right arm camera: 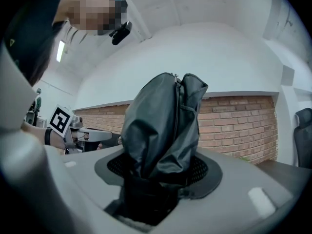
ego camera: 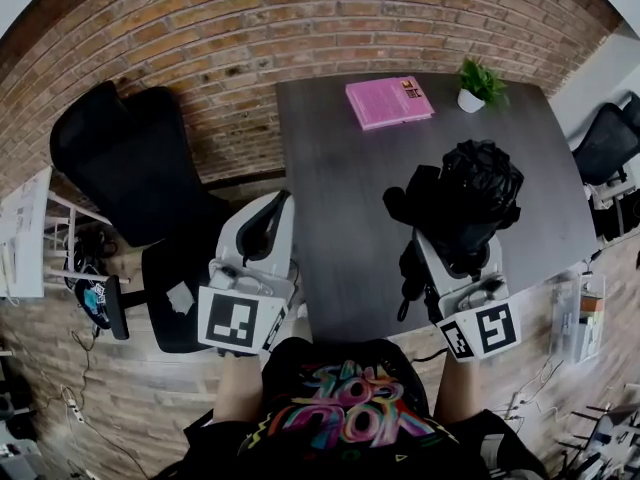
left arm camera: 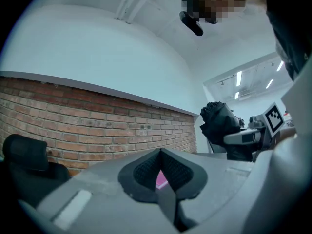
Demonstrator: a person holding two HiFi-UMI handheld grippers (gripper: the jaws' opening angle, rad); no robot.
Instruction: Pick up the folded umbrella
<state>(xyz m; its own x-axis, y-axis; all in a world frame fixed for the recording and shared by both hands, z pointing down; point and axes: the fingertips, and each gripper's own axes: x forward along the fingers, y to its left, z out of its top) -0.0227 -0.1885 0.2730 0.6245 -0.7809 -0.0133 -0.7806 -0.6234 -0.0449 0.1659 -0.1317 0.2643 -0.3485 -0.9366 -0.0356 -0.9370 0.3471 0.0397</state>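
The folded umbrella (ego camera: 480,193) is a black, crumpled bundle held up above the dark table (ego camera: 340,168). My right gripper (ego camera: 455,243) is shut on it, and its strap hangs down beside the gripper. In the right gripper view the umbrella (right arm camera: 165,126) stands upright between the pads and fills the gap of my right gripper (right arm camera: 163,172). My left gripper (ego camera: 275,213) hovers at the table's left edge, shut and holding nothing. In the left gripper view my left gripper (left arm camera: 162,172) points level, with the umbrella (left arm camera: 219,123) at the right.
A pink book (ego camera: 388,101) lies at the far side of the table, beside a small potted plant (ego camera: 478,83). A black office chair (ego camera: 130,168) stands left of the table against the brick wall. Another chair (ego camera: 610,143) is at the right edge.
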